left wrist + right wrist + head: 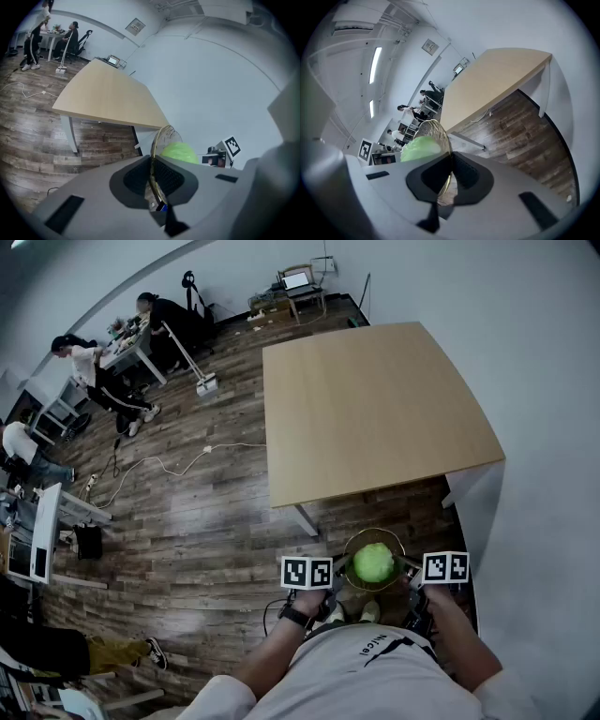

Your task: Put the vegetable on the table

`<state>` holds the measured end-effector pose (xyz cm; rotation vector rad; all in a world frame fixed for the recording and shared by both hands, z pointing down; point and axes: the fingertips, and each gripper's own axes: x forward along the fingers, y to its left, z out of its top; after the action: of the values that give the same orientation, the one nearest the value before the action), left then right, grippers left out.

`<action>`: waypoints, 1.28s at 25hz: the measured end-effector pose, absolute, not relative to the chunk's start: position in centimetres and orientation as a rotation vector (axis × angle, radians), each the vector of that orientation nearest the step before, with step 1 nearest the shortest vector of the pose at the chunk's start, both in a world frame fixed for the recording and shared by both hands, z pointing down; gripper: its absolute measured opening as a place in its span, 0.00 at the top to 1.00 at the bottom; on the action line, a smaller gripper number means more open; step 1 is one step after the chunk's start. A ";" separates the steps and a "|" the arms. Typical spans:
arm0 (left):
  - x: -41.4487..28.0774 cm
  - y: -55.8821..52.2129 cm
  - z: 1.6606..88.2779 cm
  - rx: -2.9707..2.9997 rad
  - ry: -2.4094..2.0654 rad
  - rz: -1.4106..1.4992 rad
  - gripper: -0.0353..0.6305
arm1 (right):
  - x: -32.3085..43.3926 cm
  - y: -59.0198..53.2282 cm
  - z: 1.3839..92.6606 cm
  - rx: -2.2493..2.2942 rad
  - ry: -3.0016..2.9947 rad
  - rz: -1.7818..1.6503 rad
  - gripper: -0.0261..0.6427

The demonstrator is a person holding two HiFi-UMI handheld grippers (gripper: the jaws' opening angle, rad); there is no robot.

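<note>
My left gripper [152, 163] is closed tight on the left rim of the wire basket [375, 532]. The round green vegetable [373, 562] sits inside that basket, which hangs in the air between both grippers, above the wooden floor [187, 521] and just short of the bench [375, 409]. My right gripper [451, 163] is clamped on the opposite rim. The light wooden bench lies ahead of me.
</note>
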<state>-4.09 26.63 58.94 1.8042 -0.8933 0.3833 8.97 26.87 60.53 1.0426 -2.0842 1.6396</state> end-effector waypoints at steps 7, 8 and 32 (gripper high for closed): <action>-3.4 26.8 58.8 1.808 -0.896 0.380 0.90 | 9.6 27.0 60.5 1.040 -2.087 1.637 0.93; -3.4 26.7 58.8 1.808 -0.896 0.380 0.90 | 9.6 27.0 60.5 1.039 -2.086 1.639 0.93; -1.5 22.9 59.2 1.795 -0.939 0.374 0.90 | 11.5 22.8 61.3 1.000 -2.110 1.672 0.92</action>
<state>-1.48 22.89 59.22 1.7952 -0.9393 0.3741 11.48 22.77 61.29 0.9999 -2.1103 1.6722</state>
